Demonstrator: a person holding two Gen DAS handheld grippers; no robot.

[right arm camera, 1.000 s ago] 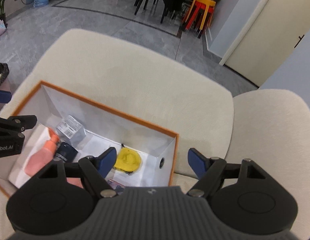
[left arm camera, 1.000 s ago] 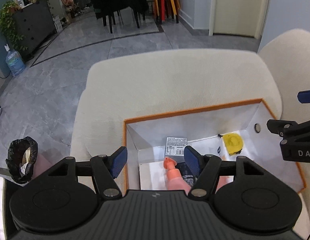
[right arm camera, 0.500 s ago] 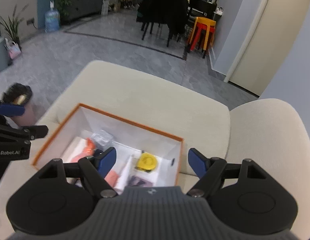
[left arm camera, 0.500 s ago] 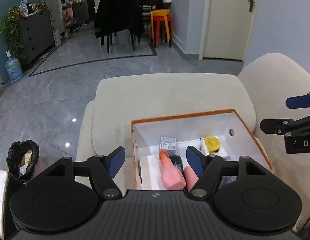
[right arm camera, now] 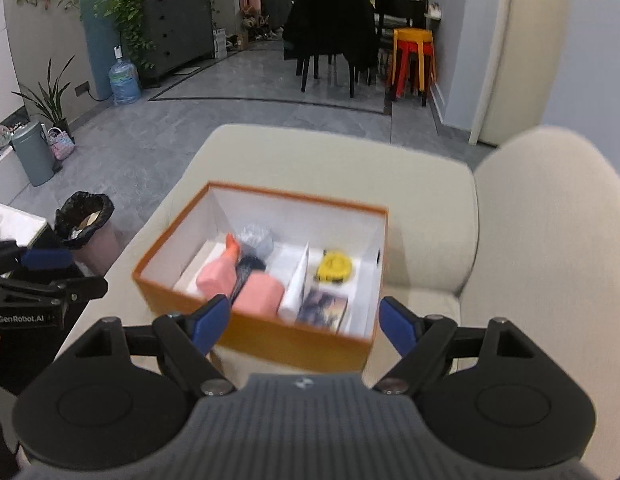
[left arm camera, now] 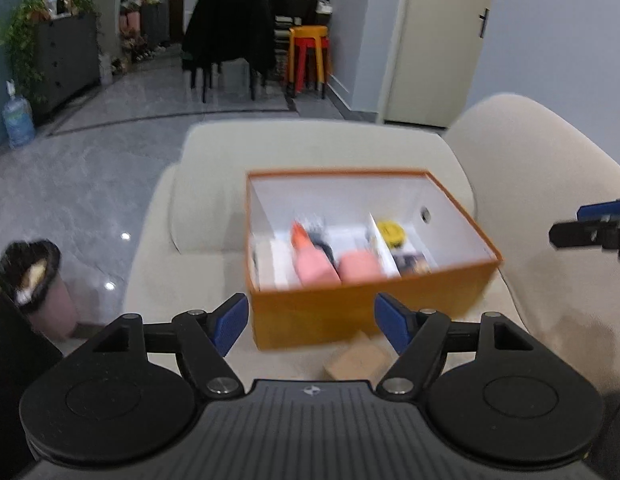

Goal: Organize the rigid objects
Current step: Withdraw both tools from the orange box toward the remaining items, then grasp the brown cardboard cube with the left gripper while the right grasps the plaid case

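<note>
An orange box (left arm camera: pixel 362 312) with a white inside sits on a cream sofa (left arm camera: pixel 310 152); it also shows in the right wrist view (right arm camera: pixel 270 340). It holds pink bottles (left arm camera: pixel 314 266), a dark item, a yellow tape measure (left arm camera: pixel 392 232) and a picture card (right arm camera: pixel 322 308), split by a white divider (right arm camera: pixel 296 284). A small brown cardboard box (left arm camera: pixel 360 362) lies on the seat before the orange box. My left gripper (left arm camera: pixel 312 326) is open and empty, just in front of the box. My right gripper (right arm camera: pixel 302 324) is open and empty at the box's near wall.
A bin with a black bag (right arm camera: pixel 86 220) stands left of the sofa. The sofa's backrest (right arm camera: pixel 550 240) rises at the right. Grey tiled floor, a black-draped table with chairs (left arm camera: pixel 230 48), stacked stools (left arm camera: pixel 308 56) and a dark cabinet (right arm camera: pixel 176 28) lie beyond.
Both grippers have pulled back and tilted up from over the box; the box's outer front wall and the cardboard box now show. Both jaws stay open and empty.
</note>
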